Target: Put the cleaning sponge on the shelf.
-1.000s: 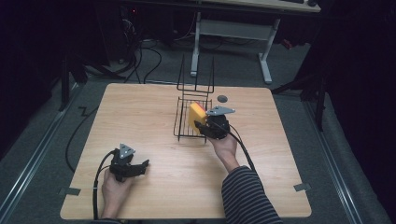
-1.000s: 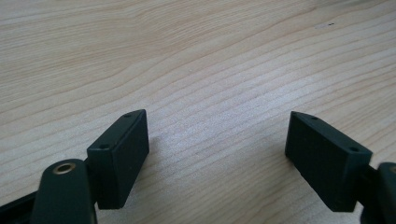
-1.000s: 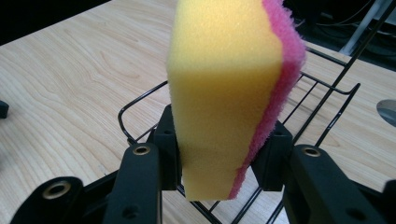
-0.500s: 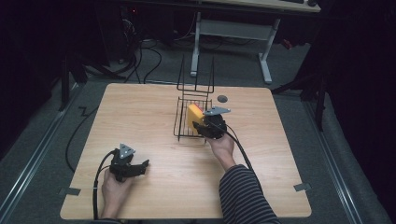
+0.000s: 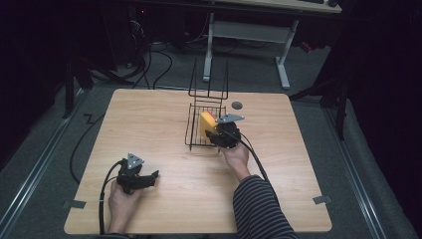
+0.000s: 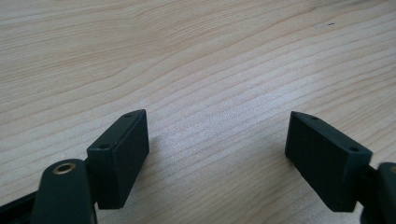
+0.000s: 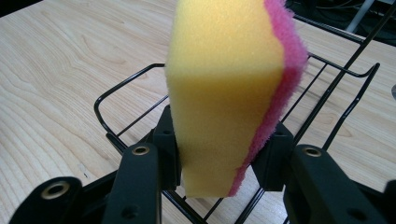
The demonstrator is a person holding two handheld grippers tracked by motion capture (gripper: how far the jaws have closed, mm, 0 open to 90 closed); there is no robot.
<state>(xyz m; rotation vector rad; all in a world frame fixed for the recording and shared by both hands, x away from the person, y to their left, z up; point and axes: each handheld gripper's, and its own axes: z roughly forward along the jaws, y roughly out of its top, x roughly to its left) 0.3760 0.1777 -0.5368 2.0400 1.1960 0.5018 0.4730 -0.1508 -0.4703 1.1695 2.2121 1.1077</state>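
A yellow foam sponge with a pink scouring face [image 7: 229, 93] is held over a black wire basket [image 5: 199, 130].

Compared with a second ago, the right hand-held gripper [image 5: 222, 135] has been carried slightly forward with the sponge, clamped between its jaws, at the basket's near right edge; the left hand-held gripper [image 5: 135, 178] has been kept in place, jaws wide apart with nothing between them, low over the pale wooden worktop [image 5: 149, 124]. A small dark disc [image 5: 237, 105] lies behind the basket. Grey flooring, cables and a white-legged desk [image 5: 249, 30] are seen in the dim room beyond.
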